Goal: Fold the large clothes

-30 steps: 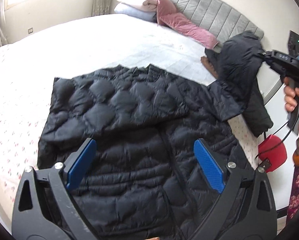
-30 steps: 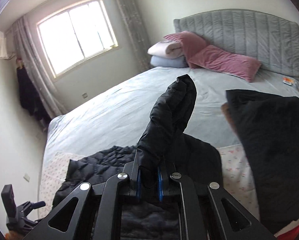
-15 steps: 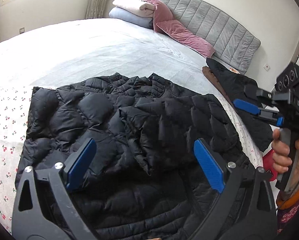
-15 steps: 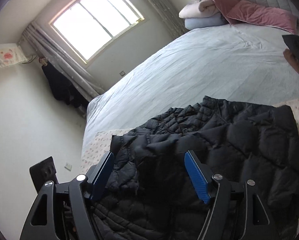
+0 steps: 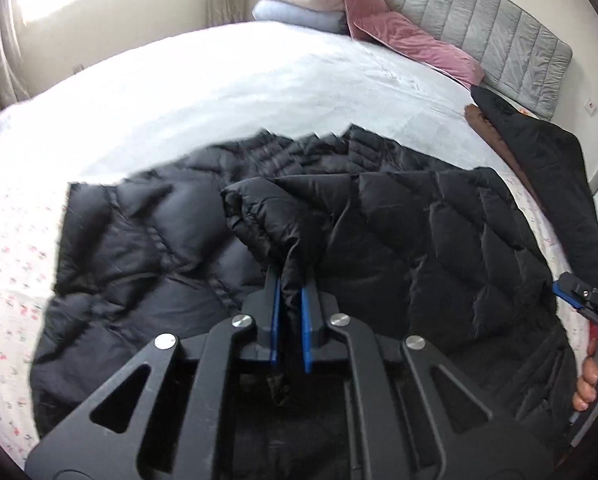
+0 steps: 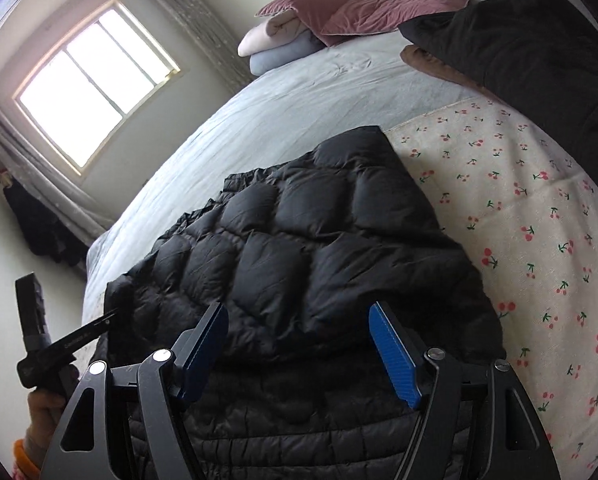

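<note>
Left wrist view: The left claw (image 5: 290,312) is clamped on a pinch of the black jacket (image 5: 399,240), the blue pads pressed close with a bunched fold between them. The jacket lies spread on the bed (image 5: 219,92), partly on a cherry-print sheet (image 5: 7,264). Risk: the pinch appears shallow and the padded fabric is slick, so a fast pull could slip the fold out of the pads. Risk: the claw may be holding more than one layer; lifting would then drag the body of the jacket and undo the flat lay. A second dark garment (image 5: 547,184) lies near the right edge and could be caught by a wide sweep.

Right wrist view: The right claw (image 6: 299,344) is spread wide above the jacket (image 6: 299,248), gripping nothing. Risk: with this side unheld, the jacket may slide across the sheet (image 6: 539,220) when the other side is pulled.
</note>
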The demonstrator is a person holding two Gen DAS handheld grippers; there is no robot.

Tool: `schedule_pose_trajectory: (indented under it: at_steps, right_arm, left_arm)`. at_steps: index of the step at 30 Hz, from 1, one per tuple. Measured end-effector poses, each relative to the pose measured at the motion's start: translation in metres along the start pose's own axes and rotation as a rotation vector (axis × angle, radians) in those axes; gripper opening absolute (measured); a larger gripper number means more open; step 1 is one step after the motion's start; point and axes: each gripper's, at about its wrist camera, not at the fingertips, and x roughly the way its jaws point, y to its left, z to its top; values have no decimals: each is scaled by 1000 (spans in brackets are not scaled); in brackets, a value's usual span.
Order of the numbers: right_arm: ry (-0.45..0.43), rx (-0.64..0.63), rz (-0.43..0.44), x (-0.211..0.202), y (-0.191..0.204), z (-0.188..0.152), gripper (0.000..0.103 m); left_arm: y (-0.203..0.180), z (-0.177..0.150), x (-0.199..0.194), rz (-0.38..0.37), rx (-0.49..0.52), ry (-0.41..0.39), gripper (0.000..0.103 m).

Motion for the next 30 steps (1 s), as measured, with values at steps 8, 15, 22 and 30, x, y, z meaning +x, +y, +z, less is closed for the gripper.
schedule_pose_trajectory:
  at_steps: [8, 15, 22, 30]
  right_arm:
    - [-51, -17, -30, 6, -7, 8, 47]
    - [13, -44, -62, 26, -14, -7, 31]
    - [40, -33, -55, 38, -23, -16, 31]
    - [44, -183, 9, -23, 21, 3, 68]
  left_arm:
    - [7, -2, -25, 142, 60, -127, 31]
    - [-5, -16, 33, -7, 48, 10, 31]
    - [-1, -37, 51, -6, -5, 18, 32]
    - [11, -31, -39, -47, -82, 41, 80]
